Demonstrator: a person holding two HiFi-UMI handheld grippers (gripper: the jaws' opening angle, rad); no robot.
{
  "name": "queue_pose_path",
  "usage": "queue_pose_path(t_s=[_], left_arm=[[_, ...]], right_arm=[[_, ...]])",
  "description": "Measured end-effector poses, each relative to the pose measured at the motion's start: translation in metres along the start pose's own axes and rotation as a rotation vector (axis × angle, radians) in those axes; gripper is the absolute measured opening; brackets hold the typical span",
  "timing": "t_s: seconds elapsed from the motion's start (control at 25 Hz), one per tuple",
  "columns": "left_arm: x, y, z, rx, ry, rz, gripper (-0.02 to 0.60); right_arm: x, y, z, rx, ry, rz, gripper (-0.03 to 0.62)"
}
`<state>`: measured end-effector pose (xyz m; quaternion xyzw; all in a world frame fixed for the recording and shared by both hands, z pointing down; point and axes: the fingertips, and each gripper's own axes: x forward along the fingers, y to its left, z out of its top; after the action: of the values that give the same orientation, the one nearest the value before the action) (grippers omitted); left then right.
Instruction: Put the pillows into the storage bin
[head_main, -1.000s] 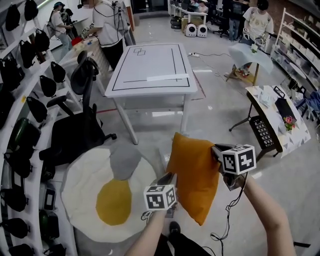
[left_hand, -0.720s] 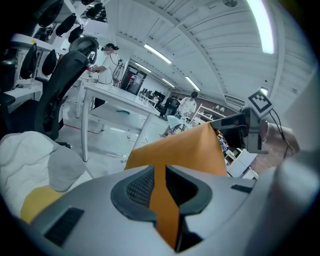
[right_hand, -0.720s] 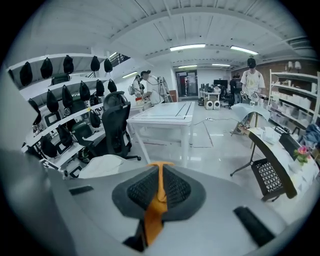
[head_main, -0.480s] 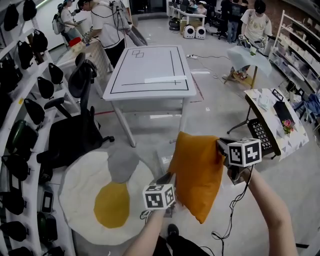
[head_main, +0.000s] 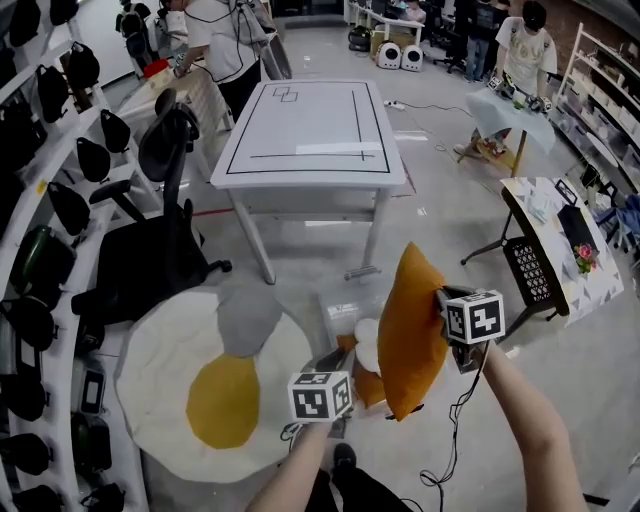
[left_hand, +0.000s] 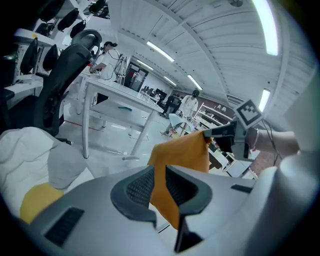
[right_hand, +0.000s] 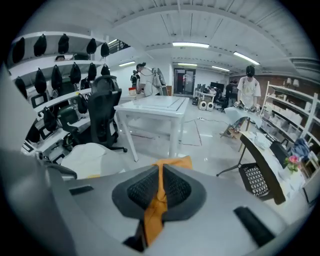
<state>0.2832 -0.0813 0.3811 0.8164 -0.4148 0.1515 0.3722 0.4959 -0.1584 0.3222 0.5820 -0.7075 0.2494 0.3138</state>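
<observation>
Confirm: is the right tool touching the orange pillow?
Touching. The right gripper view shows the right tool with its jaws pinched shut on a fold of the orange pillow; the head view shows the pillow's edge meeting that tool.

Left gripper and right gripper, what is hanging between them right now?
The orange pillow, clamped at one edge by the left gripper and at another by the right gripper. The head view and the left gripper view both show it.

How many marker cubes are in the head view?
2. One cube sits on the left gripper, low in the middle; the other cube on the right gripper, beside the orange pillow. None seems hidden.
</observation>
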Motion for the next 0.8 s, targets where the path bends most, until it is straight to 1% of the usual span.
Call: queue_pose_path(t_s=[0.16, 0.24, 0.28, 0.32, 0.4, 0.48, 0.56, 0.6, 0.72, 0.8], left_arm=[[-0.003, 0.023, -0.020, -0.021, 0.038, 0.039, 0.069], [-0.003, 0.032, -0.030, -0.033, 0.056, 0.055, 0.069], [-0.003, 0.037, -0.034, -0.038, 0.063, 0.061, 0.069], [-0.001, 0.041, -0.037, -0.041, 0.067, 0.066, 0.069], [0.001, 0.048, -0.040, -0.045, 0.070, 0.073, 0.069], [0.002, 0.054, -0.041, -0.054, 0.070, 0.078, 0.069], [0.003, 0.057, -0.044, -0.068, 0.069, 0.083, 0.069], [0.003, 0.058, -0.045, -0.074, 0.068, 0.085, 0.069], [0.002, 0.060, -0.047, -0.086, 0.070, 0.088, 0.069], [0.001, 0.061, -0.051, -0.089, 0.075, 0.089, 0.069]], right_arm=[[0.049, 0.000, -0.060, 0.047, 0.129, -0.044, 0.020], [0.066, 0.002, -0.089, 0.036, 0.192, -0.070, 0.020], [0.073, 0.007, -0.099, 0.015, 0.213, -0.064, 0.020], [0.080, 0.016, -0.106, -0.020, 0.224, -0.044, 0.020], [0.095, 0.042, -0.112, -0.136, 0.232, 0.015, 0.020], [0.106, 0.062, -0.117, -0.272, 0.253, 0.029, 0.020], [0.113, 0.074, -0.120, -0.369, 0.255, -0.001, 0.020], [0.116, 0.078, -0.119, -0.397, 0.246, -0.025, 0.020], [0.120, 0.085, -0.114, -0.433, 0.201, -0.090, 0.037], [0.119, 0.091, -0.111, -0.452, 0.170, -0.104, 0.070]])
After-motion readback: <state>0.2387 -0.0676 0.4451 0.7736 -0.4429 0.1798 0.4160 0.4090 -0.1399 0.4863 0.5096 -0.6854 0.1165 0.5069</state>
